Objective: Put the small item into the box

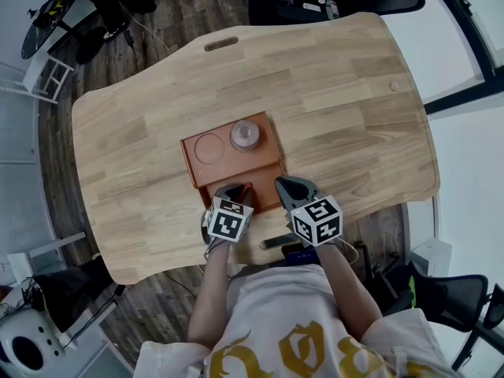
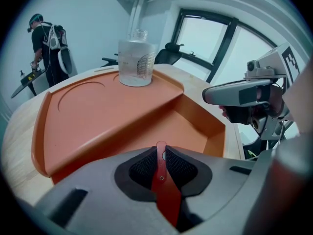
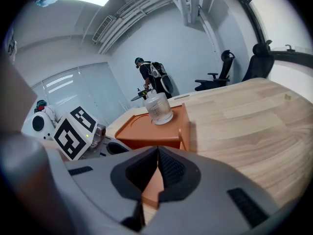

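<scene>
Red item (image 2: 165, 192) within left hand-held gripper (image 2: 161, 155)

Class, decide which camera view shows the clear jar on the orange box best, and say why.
The left gripper view: the clear jar stands close and large, its ribbed side and neck plain. The right gripper view shows the jar smaller and farther off. The head view shows only its round top from above.
</scene>
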Tool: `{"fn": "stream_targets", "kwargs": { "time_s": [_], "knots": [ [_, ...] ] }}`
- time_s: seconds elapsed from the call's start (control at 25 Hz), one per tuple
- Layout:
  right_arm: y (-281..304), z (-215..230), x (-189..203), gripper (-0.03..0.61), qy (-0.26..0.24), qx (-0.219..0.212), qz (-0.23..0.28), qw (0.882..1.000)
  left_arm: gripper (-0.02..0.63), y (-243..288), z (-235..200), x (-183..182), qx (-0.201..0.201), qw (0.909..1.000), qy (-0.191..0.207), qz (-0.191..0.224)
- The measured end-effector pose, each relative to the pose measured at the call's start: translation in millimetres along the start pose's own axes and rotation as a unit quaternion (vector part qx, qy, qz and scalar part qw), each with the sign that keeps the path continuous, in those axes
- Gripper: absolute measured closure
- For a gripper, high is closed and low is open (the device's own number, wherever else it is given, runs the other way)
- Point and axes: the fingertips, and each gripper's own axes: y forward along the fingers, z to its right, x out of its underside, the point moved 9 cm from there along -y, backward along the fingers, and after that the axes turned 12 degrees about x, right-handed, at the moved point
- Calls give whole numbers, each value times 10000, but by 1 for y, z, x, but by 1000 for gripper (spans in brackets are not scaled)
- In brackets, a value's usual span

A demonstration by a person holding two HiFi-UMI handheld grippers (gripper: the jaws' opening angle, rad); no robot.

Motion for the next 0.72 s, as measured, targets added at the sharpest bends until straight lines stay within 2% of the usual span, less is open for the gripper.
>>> {"fn": "stream_targets", "kwargs": {
  "time_s": [0.52,0.72],
  "knots": [
    [-4,4,-1,566,184,-80,146,9997,560,7,-2,2,-156,9998,-131,-46],
    [-3,4,-3,566,103,-91,146,9998,560,8,-3,1,-188,9997,-138,-26]
  ]
}}
